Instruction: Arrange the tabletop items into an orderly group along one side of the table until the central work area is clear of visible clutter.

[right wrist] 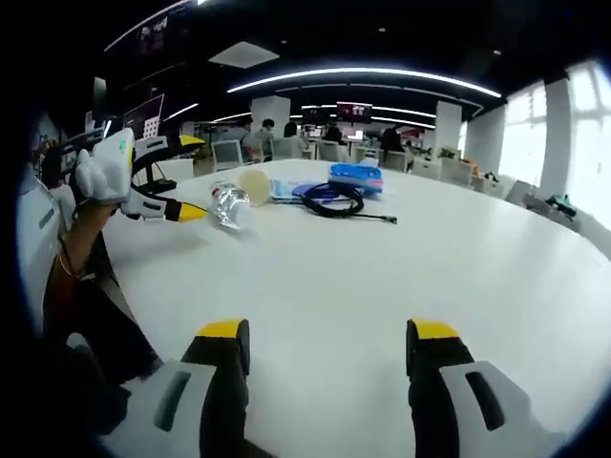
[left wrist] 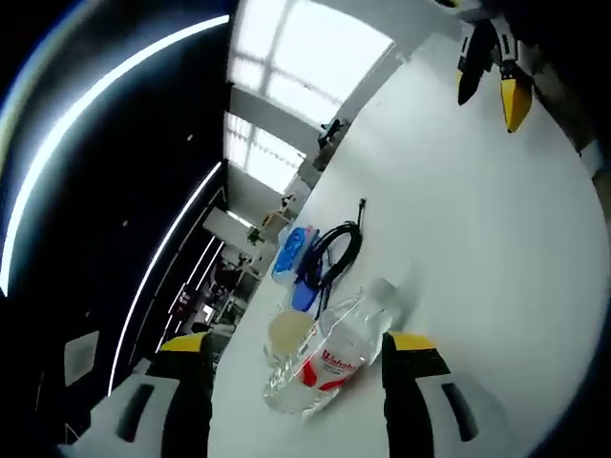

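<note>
While left gripper (left wrist: 298,377) straddles the lying bottle (left wrist: 329,358), jaws spread | right gripper (right wrist: 329,348) spread, empty | risk: bottle rolls toward 12 o'clock cable (left wrist: 334,250).

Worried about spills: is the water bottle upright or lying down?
Lying down: the water bottle rests on its side on the table.
</note>
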A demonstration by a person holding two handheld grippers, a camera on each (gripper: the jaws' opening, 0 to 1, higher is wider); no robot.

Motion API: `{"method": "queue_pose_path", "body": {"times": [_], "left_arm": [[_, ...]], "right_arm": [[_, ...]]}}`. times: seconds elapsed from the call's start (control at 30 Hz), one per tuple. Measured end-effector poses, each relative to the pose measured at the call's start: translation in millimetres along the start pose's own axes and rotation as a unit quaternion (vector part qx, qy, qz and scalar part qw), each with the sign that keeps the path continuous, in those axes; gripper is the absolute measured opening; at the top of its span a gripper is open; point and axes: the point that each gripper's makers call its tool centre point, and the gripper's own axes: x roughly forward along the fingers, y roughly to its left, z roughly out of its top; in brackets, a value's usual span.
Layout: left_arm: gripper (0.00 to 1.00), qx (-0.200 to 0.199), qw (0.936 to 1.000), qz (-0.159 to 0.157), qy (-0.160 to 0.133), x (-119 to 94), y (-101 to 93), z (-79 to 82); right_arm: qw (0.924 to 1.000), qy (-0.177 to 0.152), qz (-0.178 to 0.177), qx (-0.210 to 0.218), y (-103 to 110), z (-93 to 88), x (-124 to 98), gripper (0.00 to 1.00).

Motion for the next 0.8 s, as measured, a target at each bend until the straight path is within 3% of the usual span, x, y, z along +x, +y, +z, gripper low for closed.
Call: {"method": "queue_pose_path", "body": {"times": [0.7,0.8], "left_arm": [[0.71,0.075,0.997,-0.005,-0.016,7,-13.3,14.1],[0.71,0.085,0.9959,0.0,-0.032,7,-13.4,20.9]], "right_arm": [[1.0,0.001,-0.007,0.002,-4,0.8,-2,0.63],[1.0,0.002,-0.007,0.001,-4,0.4,-2,0.63]]}}
